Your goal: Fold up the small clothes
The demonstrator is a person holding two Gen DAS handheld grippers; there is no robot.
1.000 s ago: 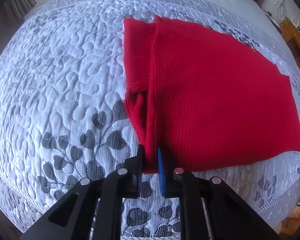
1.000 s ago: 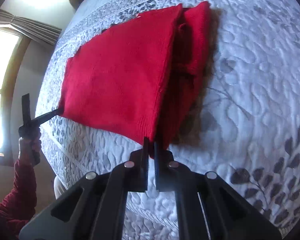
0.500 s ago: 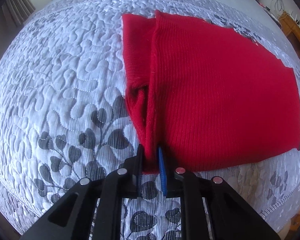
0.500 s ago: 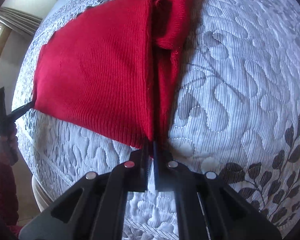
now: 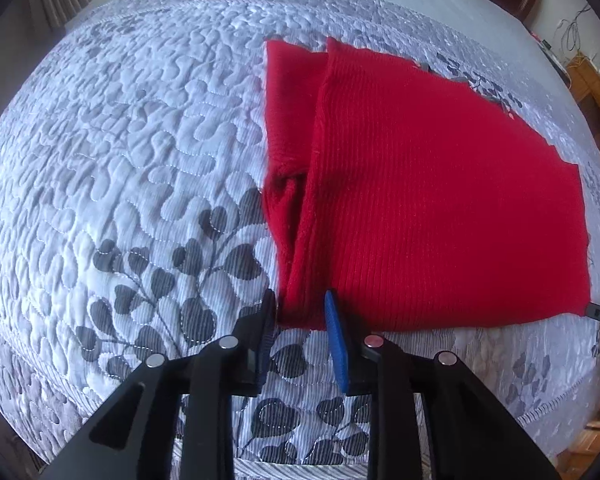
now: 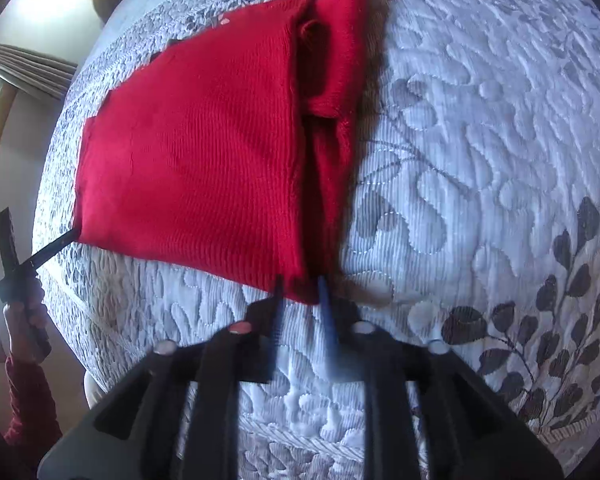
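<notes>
Two corners of one near hem, and both our grippers stand spread at them.

We see the red ribbed knit garment (image 5: 440, 200) lying folded flat on the white quilted bedspread with grey leaf print (image 5: 120, 160), its long folded edge running away from us. Our left gripper (image 5: 300, 322) has just been opening; its jaws stand apart with the garment's near left corner between them, the pads no longer pressing. Our right gripper (image 6: 300, 300) has likewise just been opening, jaws apart astride the garment's near right corner. From the right wrist view, the left gripper's tip reaches the garment's far left corner, so each hand sits nearest its own end. We judge this fold laid; any next fold would run across the garment's width.
</notes>
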